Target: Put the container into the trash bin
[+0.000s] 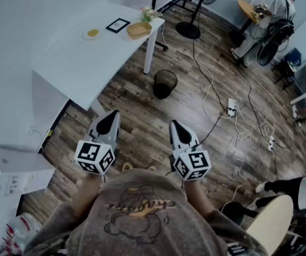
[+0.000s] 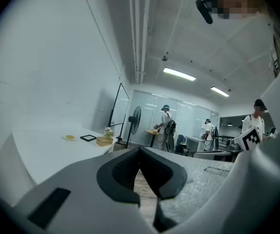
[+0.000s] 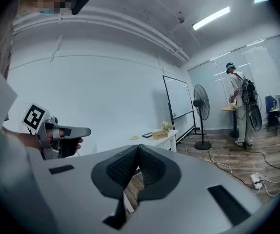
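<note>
A shallow tan container (image 1: 139,30) sits near the far corner of the white table (image 1: 78,63); it is also small in the left gripper view (image 2: 104,141) and the right gripper view (image 3: 160,135). The black mesh trash bin (image 1: 164,84) stands on the wood floor just past that table corner. My left gripper (image 1: 109,119) and right gripper (image 1: 175,126) are held side by side close to my body, far short of both. Each is shut with nothing between its jaws, as its own view shows: left gripper (image 2: 140,150), right gripper (image 3: 139,147).
On the table beside the container lie a small plate (image 1: 92,33), a black frame (image 1: 118,25) and flowers (image 1: 147,13). Cables and a power strip (image 1: 231,106) trail over the floor at right. A fan base (image 1: 187,30) and a person (image 1: 270,15) are at the back, a white box (image 1: 14,172) at left.
</note>
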The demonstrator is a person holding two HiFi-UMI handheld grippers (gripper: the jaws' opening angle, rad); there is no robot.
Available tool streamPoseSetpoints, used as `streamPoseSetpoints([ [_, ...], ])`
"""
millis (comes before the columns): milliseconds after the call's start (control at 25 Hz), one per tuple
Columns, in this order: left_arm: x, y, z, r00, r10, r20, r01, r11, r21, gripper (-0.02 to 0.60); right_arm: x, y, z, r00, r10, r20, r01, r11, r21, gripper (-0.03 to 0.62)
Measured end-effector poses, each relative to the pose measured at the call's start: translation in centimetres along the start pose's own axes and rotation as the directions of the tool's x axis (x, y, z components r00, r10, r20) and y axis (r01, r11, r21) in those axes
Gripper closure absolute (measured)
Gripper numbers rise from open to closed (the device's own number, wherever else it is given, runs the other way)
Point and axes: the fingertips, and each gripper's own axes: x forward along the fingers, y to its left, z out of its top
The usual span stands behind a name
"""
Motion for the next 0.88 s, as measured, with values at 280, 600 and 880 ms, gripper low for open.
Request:
streamPoseSetpoints([
  [280, -0.9, 2.5, -0.2, 0.999, -0.039, -0.014, 0.039, 0.999, -0.001, 0.578, 1.4, 2.6, -1.0, 1.0, -0.022, -0.015, 0.023, 1.0, 0.005, 0.594],
  [600, -0.9, 5.0, -0.3, 0.993, -0.109, -0.04, 0.109, 0.994, 0.01, 0.578, 2.9, 5.0, -2.0, 0.998, -0.065, -0.014, 0.066, 0.998, 0.02, 0.594],
  [880, 1.3, 6.2, 0.0, 0.991, -0.129, -0.028, 0.129, 0.992, 0.012, 0.578, 4.7, 3.5, -2.1, 0.994, -0.105, -0.001, 0.105, 0.994, 0.039, 0.594],
])
